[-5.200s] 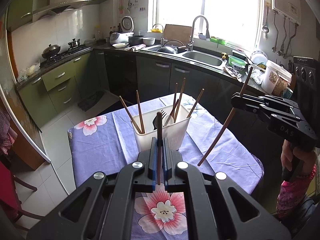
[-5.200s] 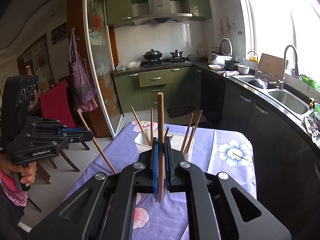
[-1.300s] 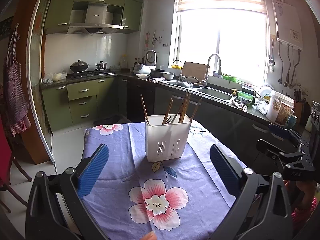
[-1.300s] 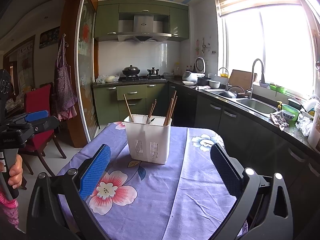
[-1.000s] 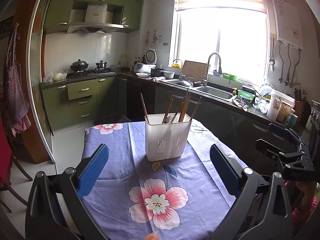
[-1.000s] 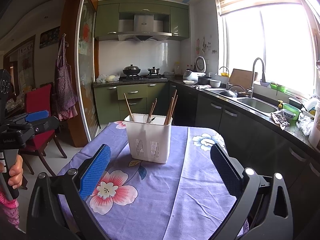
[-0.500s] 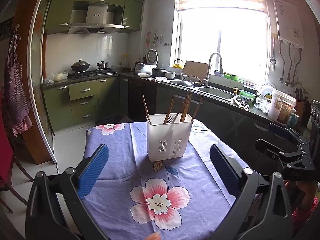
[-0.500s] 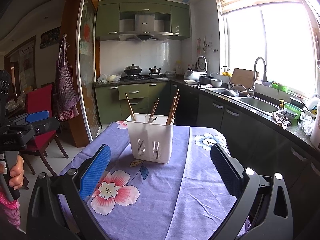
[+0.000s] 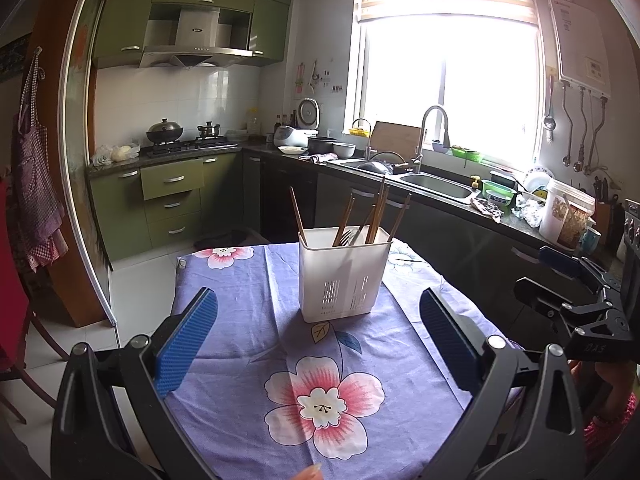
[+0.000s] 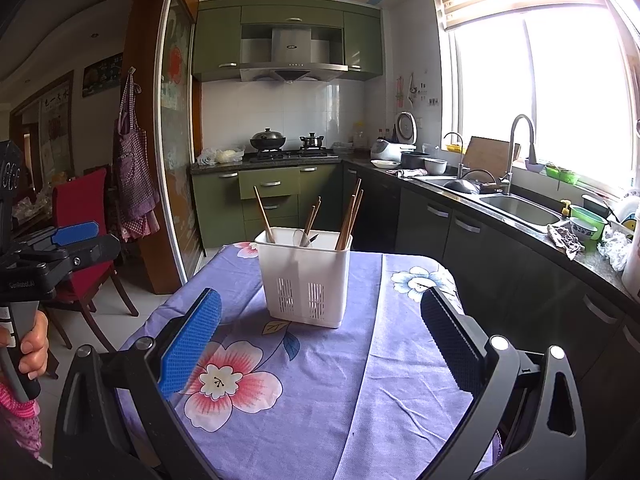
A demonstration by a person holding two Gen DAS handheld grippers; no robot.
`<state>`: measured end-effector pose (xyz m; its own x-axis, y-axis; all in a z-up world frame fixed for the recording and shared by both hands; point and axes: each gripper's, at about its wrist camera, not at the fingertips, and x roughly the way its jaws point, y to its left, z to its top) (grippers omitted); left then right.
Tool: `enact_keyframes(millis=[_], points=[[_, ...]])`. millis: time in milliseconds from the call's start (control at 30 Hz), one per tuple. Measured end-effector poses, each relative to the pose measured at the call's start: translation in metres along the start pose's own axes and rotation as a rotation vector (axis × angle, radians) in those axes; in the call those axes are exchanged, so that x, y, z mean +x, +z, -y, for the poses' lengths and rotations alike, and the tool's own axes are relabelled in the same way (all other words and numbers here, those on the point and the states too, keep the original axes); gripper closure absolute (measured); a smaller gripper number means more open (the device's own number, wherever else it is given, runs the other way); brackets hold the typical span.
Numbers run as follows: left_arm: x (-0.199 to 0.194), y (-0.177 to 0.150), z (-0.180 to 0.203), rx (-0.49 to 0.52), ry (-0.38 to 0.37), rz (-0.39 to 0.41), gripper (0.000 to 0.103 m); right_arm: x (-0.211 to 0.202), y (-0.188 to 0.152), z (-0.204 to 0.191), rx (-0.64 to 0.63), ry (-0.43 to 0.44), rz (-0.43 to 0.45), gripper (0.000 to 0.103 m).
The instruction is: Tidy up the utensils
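White caddy (image 9: 344, 276) w/ chopsticks (image 9: 378, 216), fork (image 9: 345, 237)

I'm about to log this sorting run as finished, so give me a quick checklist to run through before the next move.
1. Left gripper empty, fingers spread wide: ok.
2. Right gripper empty, fingers spread wide: ok.
3. White utensil holder upright on the floral tablecloth: ok.
4. Chopsticks standing inside the holder, none on the visible cloth: ok.
5. Chopsticks, fork and spoon each in their own compartment: cannot tell, the walls hide the dividers.
6. Both grippers clear of the holder, held back near the table's front edge: ok.
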<state>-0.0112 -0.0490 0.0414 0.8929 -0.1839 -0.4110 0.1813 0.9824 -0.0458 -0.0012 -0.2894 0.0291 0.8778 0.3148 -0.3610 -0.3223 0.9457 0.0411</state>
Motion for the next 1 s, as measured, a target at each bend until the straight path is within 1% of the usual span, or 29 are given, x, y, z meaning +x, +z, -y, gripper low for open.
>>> enact_keyframes(millis=[333, 733, 1000], points=[[-0.0004, 0.0010, 0.0020, -0.002, -0.011, -0.005, 0.007, -0.0003, 0.0003, 0.0014, 0.001, 0.001, -0.001, 0.005], [0.0001, 0.0011, 0.0037, 0.006, -0.007, -0.010, 0.007, 0.0008, -0.0002, 0.0001, 0.004, 0.001, -0.002, 0.005], [0.0035, 0.0002, 0.0000, -0.013, -0.011, -0.023, 0.007, 0.0015, -0.0007, -0.0008, 0.004, 0.001, -0.003, 0.005]])
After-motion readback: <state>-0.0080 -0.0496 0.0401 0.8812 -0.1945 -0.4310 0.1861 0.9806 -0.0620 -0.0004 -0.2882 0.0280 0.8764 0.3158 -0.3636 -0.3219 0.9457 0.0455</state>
